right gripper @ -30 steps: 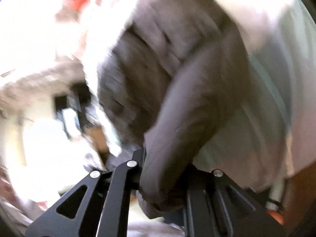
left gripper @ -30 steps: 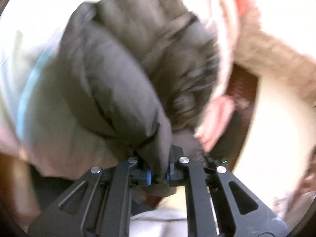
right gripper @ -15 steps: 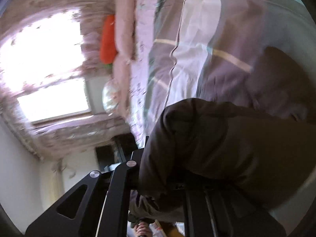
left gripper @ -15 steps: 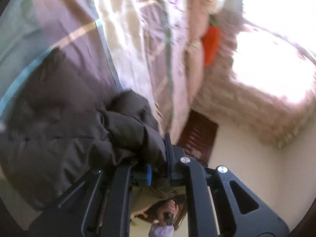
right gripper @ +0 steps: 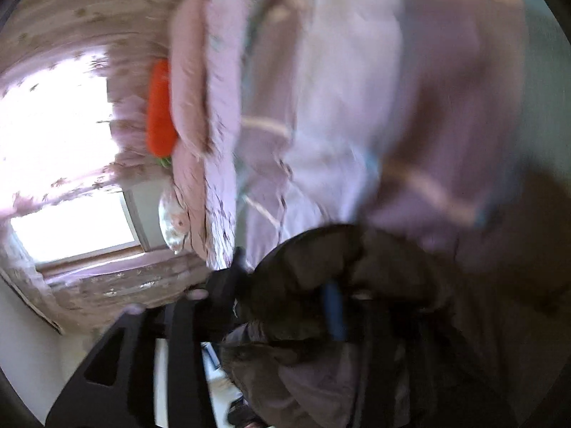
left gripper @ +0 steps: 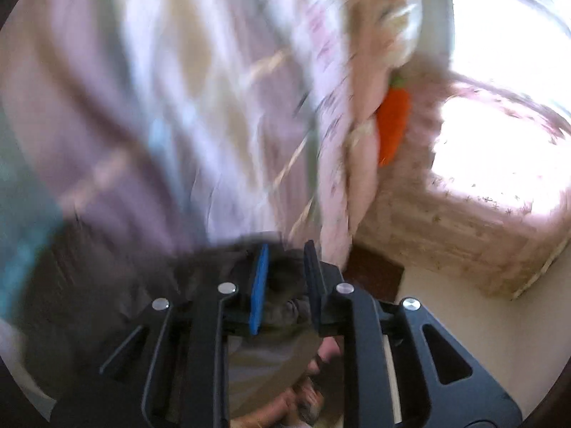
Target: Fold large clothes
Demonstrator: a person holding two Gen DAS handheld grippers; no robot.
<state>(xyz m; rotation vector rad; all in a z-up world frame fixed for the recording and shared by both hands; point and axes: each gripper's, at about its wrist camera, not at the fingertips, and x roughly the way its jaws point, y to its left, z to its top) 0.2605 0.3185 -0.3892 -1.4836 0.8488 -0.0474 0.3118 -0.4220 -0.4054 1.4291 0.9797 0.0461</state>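
W/ the dark padded jacket (right gripper: pixel 410 285) low over the plaid bedspread (right gripper: pixel 357 89), left gripper (left gripper: pixel 283 278) parted w/ fabric between, right gripper (right gripper: pixel 285 292) buried so can't tell its grip, we'd lower both evenly & smooth flat.

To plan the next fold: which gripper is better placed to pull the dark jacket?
Right, probably: the jacket drapes thickly over the right gripper, while the left gripper has its jaws apart.

We see a striped bedspread (left gripper: pixel 200 114) filling ten o'clock — an orange carrot cushion (left gripper: pixel 392 121) at two o'clock, a bright window (left gripper: pixel 499 135) beyond at three.
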